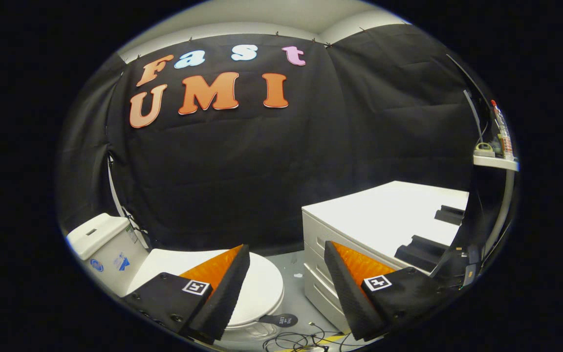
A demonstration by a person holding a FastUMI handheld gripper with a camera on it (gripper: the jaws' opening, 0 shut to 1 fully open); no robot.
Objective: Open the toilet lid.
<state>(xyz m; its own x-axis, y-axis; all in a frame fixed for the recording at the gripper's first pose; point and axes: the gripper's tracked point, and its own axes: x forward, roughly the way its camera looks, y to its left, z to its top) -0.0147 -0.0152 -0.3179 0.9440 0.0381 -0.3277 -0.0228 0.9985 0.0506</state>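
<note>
A white toilet stands below and to the left of my fingers, its lid (262, 286) lying flat and closed over the bowl. Its white tank (100, 237) sits further left against the black cloth wall. My gripper (286, 252) hangs well above the toilet and stands open, with nothing between its fingers. The left finger (223, 283) overlaps the lid's near part in the view; the right finger (355, 283) lies in front of the drawer unit.
A white drawer cabinet (384, 215) stands right of the toilet, with black objects (423, 252) on its top. A narrow strip of grey floor (293, 274) runs between them, with cables (301, 340) and a dark round tag (281, 320) near the bowl. A white shelf (494, 161) holds small items at far right.
</note>
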